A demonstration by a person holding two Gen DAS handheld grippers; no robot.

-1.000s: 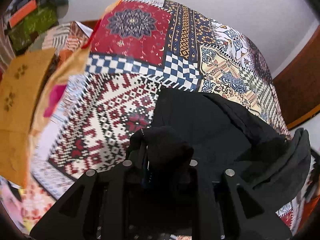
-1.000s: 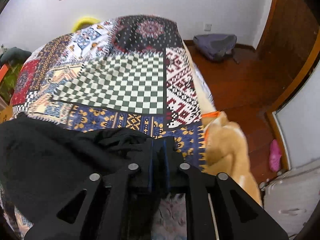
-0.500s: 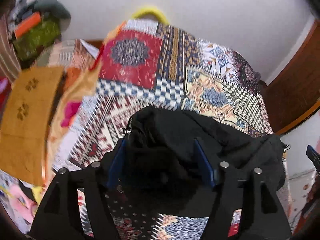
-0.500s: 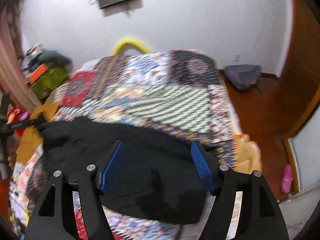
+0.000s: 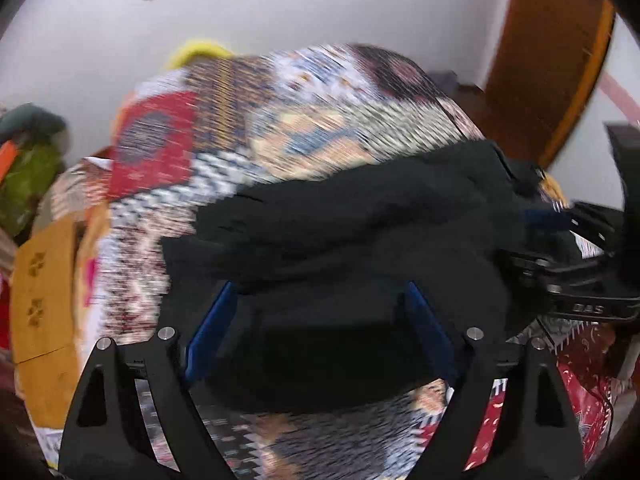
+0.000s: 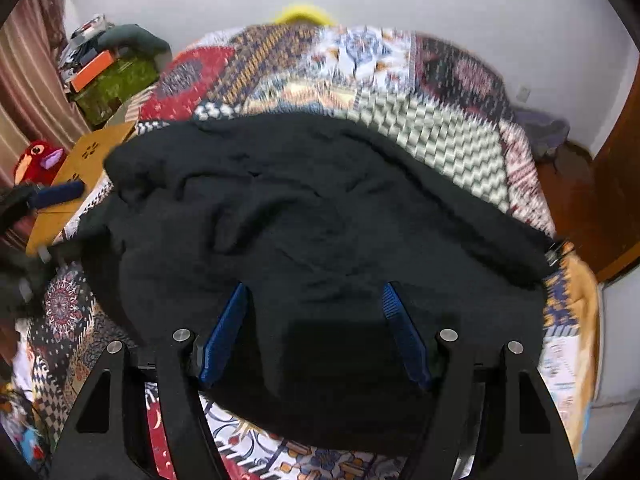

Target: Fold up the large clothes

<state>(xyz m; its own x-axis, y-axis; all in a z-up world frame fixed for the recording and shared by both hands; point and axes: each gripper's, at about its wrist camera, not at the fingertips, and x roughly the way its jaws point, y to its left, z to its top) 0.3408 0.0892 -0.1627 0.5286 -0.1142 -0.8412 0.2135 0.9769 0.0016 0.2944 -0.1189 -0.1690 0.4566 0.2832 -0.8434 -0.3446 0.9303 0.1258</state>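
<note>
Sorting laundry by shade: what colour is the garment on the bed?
Black, plain, no visible pattern. The garment shows best in the right wrist view, spread over the patchwork bedspread.

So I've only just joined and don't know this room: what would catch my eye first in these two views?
First the black garment, lying crumpled across the near half of the bed, dark against the busy patchwork bedspread under it. Next the blue-padded fingers of the right gripper and left gripper, both open just above the cloth, their jaws having just been opening with nothing clamped. A yellow curved thing peeks over the bed's far end.
</note>
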